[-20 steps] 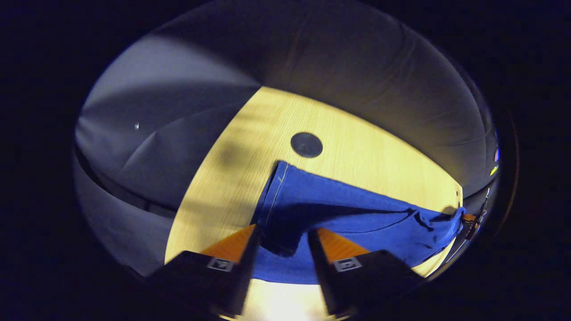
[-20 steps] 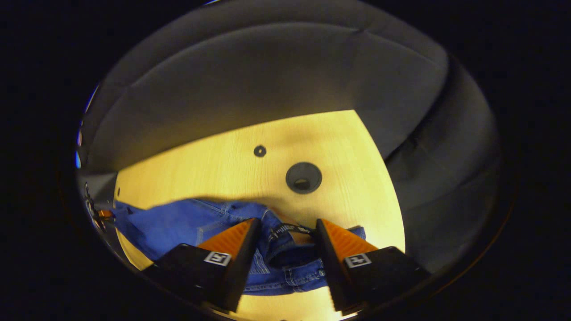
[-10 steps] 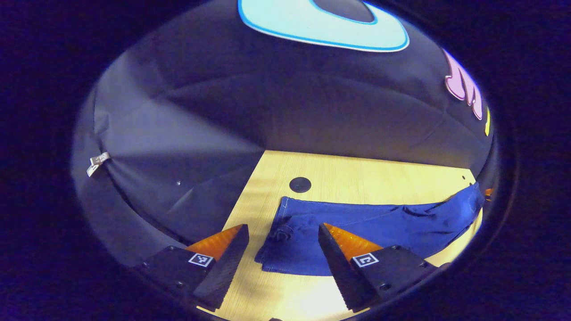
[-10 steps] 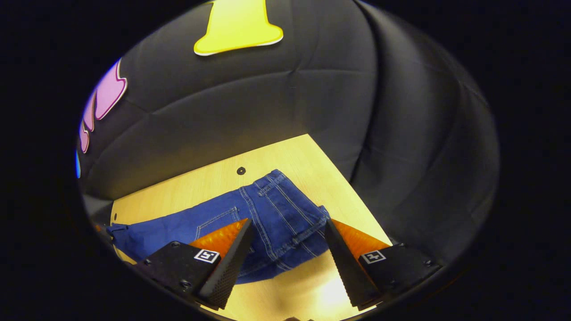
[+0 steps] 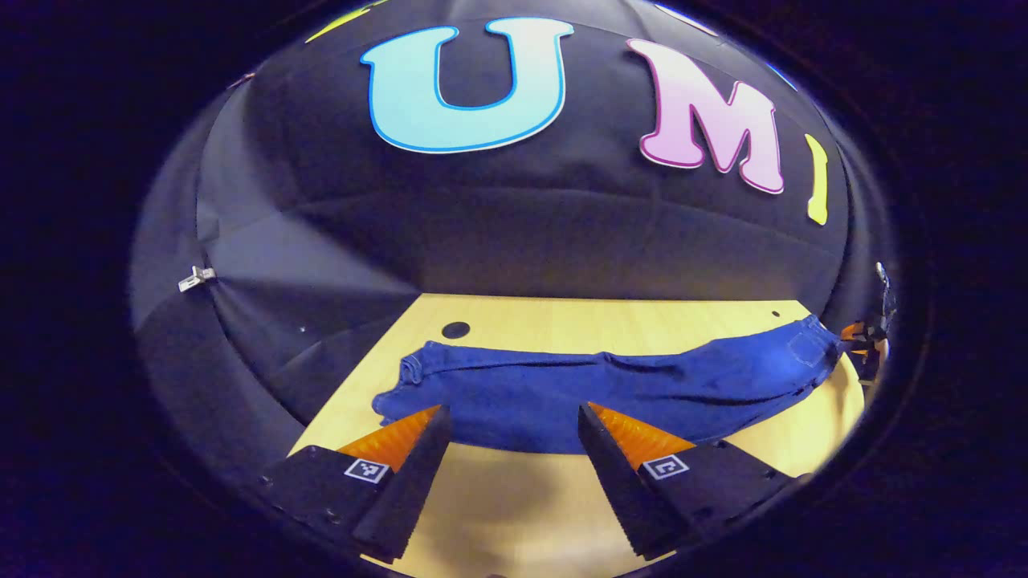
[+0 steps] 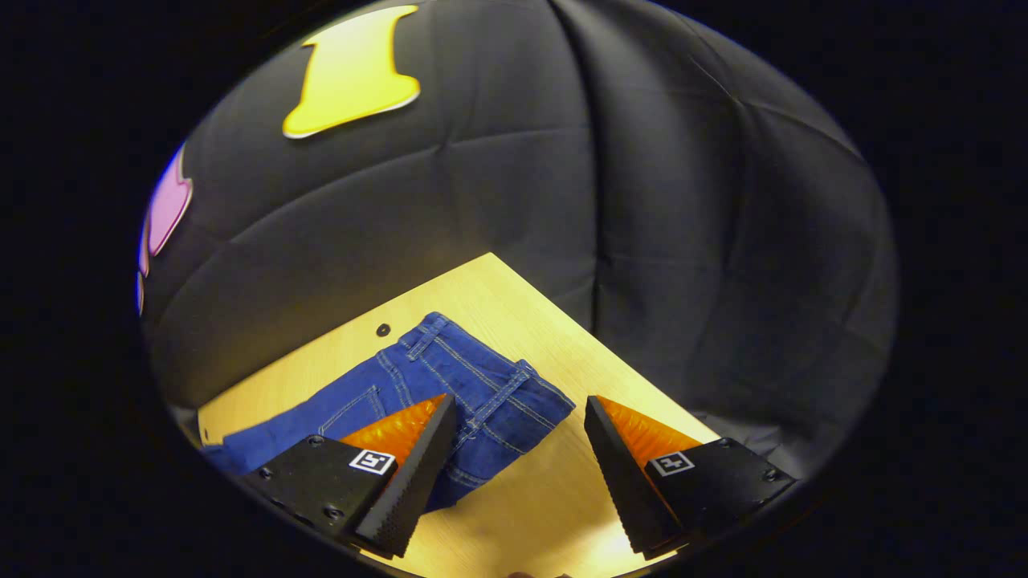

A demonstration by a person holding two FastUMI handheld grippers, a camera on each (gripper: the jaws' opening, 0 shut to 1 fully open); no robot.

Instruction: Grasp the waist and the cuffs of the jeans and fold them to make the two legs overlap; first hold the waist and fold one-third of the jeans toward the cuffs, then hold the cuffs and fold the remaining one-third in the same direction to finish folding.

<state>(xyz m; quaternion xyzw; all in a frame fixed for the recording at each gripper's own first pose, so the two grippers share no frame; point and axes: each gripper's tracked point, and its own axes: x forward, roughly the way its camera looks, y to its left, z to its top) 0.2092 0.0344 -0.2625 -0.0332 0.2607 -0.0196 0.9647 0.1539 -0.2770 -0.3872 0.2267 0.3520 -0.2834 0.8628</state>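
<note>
Here, left gripper (image 5: 510, 437) fingers spread wide, gripping nothing, right gripper (image 6: 520, 433) likewise, above jeans (image 5: 610, 385) lying flat on table (image 5: 522, 498)

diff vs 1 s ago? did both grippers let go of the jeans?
Yes. A second ago each gripper's jaws straddled bunched denim, left at the cuffs, right at the waist. Now the left gripper and right gripper are open, drawn back and raised, with the jeans lying flat, legs overlapped, on the table. Unchanged: jeans stretched lengthwise, waist near the table's corner.
</note>
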